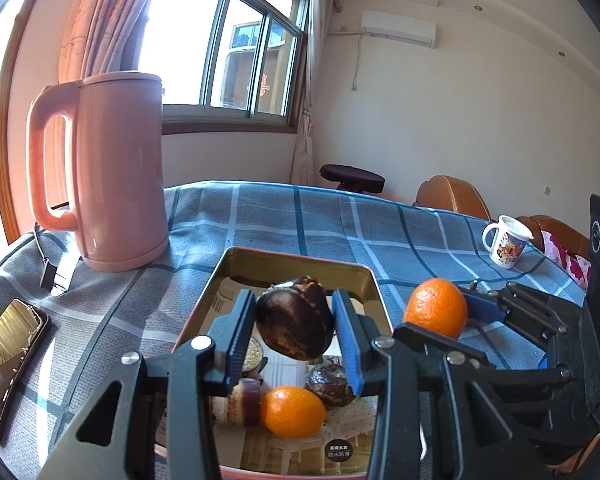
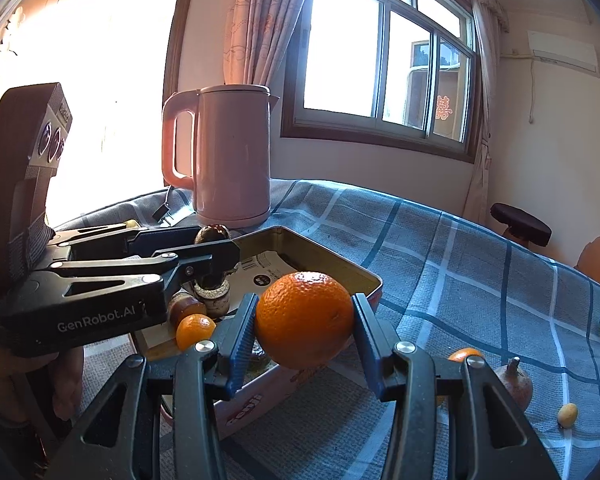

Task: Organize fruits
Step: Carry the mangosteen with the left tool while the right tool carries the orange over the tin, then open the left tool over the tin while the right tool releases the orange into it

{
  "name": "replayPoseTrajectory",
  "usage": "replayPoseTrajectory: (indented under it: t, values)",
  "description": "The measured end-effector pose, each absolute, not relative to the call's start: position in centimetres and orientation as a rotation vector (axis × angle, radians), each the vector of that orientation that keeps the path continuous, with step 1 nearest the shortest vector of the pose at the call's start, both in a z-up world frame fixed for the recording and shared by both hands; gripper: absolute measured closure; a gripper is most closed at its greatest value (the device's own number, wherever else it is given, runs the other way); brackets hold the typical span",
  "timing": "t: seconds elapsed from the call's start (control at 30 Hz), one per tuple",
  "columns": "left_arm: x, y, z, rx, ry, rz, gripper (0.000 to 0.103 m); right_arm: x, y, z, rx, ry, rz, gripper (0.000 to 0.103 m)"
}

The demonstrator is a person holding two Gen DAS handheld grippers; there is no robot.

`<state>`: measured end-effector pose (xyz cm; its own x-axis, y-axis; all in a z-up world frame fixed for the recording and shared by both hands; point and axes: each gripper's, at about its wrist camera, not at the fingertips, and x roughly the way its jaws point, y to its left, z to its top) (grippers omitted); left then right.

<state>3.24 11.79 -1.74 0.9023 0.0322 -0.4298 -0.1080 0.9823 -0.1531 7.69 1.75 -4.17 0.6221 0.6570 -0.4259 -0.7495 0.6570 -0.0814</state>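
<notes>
left hand-held gripper point(image 1: 294, 334) clamps dark fruit point(image 1: 294, 322) above tin point(image 1: 364, 276).

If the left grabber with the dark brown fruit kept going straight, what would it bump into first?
Probably the far wall of the tin box. The left gripper, shut on the dark fruit, points down over the box; depth is hard to judge.

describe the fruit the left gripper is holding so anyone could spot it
Start at the pink kettle on the blue checked tablecloth; the gold tin lies just in front. Over it, the left gripper clamps a dark brown, glossy fruit, unlike the oranges nearby.
</notes>
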Motion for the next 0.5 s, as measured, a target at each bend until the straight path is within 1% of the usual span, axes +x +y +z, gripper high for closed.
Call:
replayPoseTrajectory:
  t: [0.5]
  values:
    - [4.0,13.1,-2.4,-0.183,0.509,0.099,0.061,7.8,3.4,-4.8,-0.317,0.428,0.853,0.055]
